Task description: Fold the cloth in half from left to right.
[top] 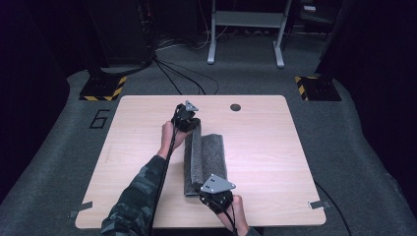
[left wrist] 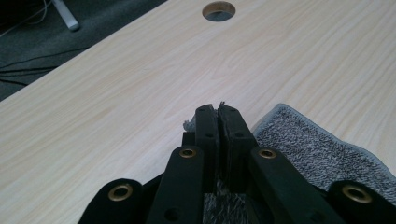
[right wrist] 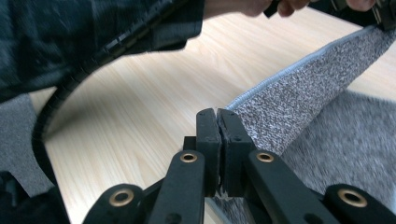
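Grey fleecy towel [top: 206, 160] with a pale stitched hem lies mid-tabletop, long axis running near to far, on the light wood-grain tabletop [top: 275, 147]. We see its left edge lifted and folded toward the right over the flat part.

Left gripper [top: 188, 123] sits at the towel's far end; in the left gripper view [left wrist: 217, 122] we read the jaws clenched together with a tuft of grey fabric pinched at the tips, towel corner [left wrist: 322, 144] flat just to the right.

Right gripper [top: 212, 192] sits at the towel's near end by the near table edge; in the right gripper view [right wrist: 217, 126] the jaws are clamped on the hem, and the raised edge [right wrist: 303, 88] stretches taut up to the other gripper.

Round cable hole [top: 235, 107] sits near the far edge, apart from the towel. Camouflage sleeve [top: 137, 196] covers the left forearm.
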{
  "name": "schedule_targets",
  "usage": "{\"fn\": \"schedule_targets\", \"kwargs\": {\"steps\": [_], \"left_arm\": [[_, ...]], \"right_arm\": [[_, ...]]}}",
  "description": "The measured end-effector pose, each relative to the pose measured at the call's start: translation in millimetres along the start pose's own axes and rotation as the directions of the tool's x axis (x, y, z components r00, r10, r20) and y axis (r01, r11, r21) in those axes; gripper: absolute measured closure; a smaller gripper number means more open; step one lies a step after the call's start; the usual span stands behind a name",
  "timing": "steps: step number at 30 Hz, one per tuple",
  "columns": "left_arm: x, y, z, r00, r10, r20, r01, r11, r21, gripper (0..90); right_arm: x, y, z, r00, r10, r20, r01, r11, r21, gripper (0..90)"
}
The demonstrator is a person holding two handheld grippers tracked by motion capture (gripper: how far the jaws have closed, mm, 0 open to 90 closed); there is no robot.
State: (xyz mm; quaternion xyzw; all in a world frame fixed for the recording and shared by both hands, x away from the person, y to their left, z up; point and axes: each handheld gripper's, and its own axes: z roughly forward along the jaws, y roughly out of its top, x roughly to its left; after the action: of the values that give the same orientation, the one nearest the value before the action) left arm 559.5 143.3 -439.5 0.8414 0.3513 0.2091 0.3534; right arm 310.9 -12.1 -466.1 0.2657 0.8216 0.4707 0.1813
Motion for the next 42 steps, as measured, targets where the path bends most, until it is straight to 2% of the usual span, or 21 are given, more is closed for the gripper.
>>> {"fn": "schedule_targets", "kwargs": {"steps": [5, 11, 14, 24, 28, 33, 37, 38, 42], "left_arm": [[-6.8, 1.6, 14.9, 0.9998, -0.008, 0.016, 0.008, 0.9999, 0.015, 86.6], [-14.0, 2.8, 28.9, 0.9997, -0.002, 0.023, 0.001, 0.9993, 0.036, 86.6], [-16.7, 3.7, 35.1, 0.9998, -0.001, 0.021, 0.000, 0.9993, 0.039, 86.5], [-31.7, 8.0, 52.1, 0.9979, 0.011, 0.063, -0.016, 0.9971, 0.075, 86.1], [-37.7, 9.5, 58.5, 0.9969, 0.025, 0.075, -0.031, 0.9957, 0.087, 85.1], [-38.2, 8.6, 65.0, 0.9971, 0.007, 0.076, -0.013, 0.9966, 0.082, 80.4], [-38.1, 9.2, 66.9, 0.9965, -0.004, 0.083, -0.001, 0.9979, 0.065, 78.0], [-38.4, 9.7, 67.1, 0.9964, -0.002, 0.085, -0.003, 0.9980, 0.064, 74.9], [-41.8, 12.8, 68.7, 0.9937, -0.011, 0.112, 0.001, 0.9962, 0.087, 52.8]], "right_arm": [[-7.9, -10.6, -2.7, 0.9996, 0.022, 0.017, -0.022, 0.999, 0.026, 88.0], [-18.6, -21.9, -9.5, 0.9964, 0.072, 0.044, -0.073, 0.997, 0.025, 88.0], [-23.0, -27.0, -11.5, 0.9953, 0.086, 0.044, -0.088, 0.995, 0.037, 87.9], [-27.2, -43.2, -13.4, 0.9886, 0.143, 0.046, -0.146, 0.988, 0.057, 87.8], [-26.5, -46.0, -16.4, 0.9892, 0.136, 0.055, -0.139, 0.989, 0.058, 87.6], [-33.4, -53.6, -20.5, 0.9844, 0.158, 0.078, -0.162, 0.985, 0.056, 87.0], [-37.5, -61.6, -27.5, 0.9791, 0.169, 0.113, -0.177, 0.982, 0.065, 85.6], [-37.8, -62.8, -28.7, 0.9777, 0.176, 0.115, -0.184, 0.980, 0.069, 84.3], [-43.0, -69.7, -37.1, 0.9737, 0.179, 0.141, -0.192, 0.978, 0.085, 80.2]]}}
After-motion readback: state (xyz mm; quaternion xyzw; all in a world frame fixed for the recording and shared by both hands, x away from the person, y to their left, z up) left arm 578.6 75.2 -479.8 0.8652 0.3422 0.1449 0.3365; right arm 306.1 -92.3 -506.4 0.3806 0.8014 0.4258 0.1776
